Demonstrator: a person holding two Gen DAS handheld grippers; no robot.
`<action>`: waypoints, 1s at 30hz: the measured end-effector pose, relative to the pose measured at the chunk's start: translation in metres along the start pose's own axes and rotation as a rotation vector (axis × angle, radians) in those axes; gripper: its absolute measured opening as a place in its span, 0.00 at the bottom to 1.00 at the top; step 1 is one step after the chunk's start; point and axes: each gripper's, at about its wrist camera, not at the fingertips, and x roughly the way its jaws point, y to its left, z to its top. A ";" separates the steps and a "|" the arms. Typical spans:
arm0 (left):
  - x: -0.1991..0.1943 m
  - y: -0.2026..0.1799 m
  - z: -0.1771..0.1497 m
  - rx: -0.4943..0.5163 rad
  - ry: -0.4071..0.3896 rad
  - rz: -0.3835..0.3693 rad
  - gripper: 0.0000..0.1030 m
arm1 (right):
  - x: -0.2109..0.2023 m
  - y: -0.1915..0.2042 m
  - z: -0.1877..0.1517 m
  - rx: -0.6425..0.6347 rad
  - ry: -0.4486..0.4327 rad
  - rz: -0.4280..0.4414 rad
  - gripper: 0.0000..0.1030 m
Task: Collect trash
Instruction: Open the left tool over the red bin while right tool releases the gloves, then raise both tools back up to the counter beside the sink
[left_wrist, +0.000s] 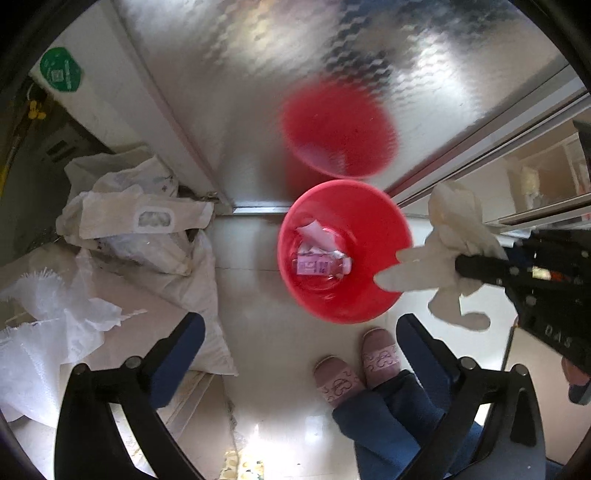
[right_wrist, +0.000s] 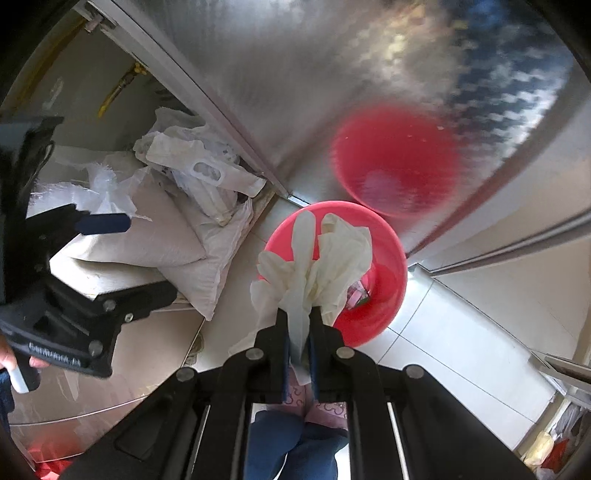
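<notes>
A red bin (left_wrist: 369, 299) stands on the pale floor against a shiny metal door. Inside it lie a clear bottle with a pink label (left_wrist: 317, 266) and a crumpled paper (left_wrist: 316, 234). My left gripper (left_wrist: 299, 328) points straight down near the bin's front rim, open, with nothing between its blue pads. My right gripper (right_wrist: 299, 314) is shut on a bunch of white rubber gloves (right_wrist: 325, 254), which hangs over the red bin (right_wrist: 388, 295). In the left wrist view the gloves (left_wrist: 450, 236) hang by the bin's right rim, pinched in the right gripper (left_wrist: 461, 264).
White sacks and plastic bags (left_wrist: 140, 229) are heaped on the floor left of the bin. The metal door (left_wrist: 240, 92) mirrors the bin. A person's pink slippers (left_wrist: 380, 356) and blue trouser legs stand just in front of the bin.
</notes>
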 end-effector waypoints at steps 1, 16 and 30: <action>0.002 0.001 -0.001 0.005 0.008 0.012 1.00 | 0.003 0.000 0.001 0.000 0.009 0.001 0.09; -0.001 0.016 -0.017 -0.013 0.028 0.051 1.00 | 0.028 -0.004 0.009 -0.031 0.058 -0.083 0.88; -0.081 -0.017 -0.026 -0.069 -0.020 0.037 1.00 | -0.043 0.011 -0.006 -0.065 0.046 -0.073 0.92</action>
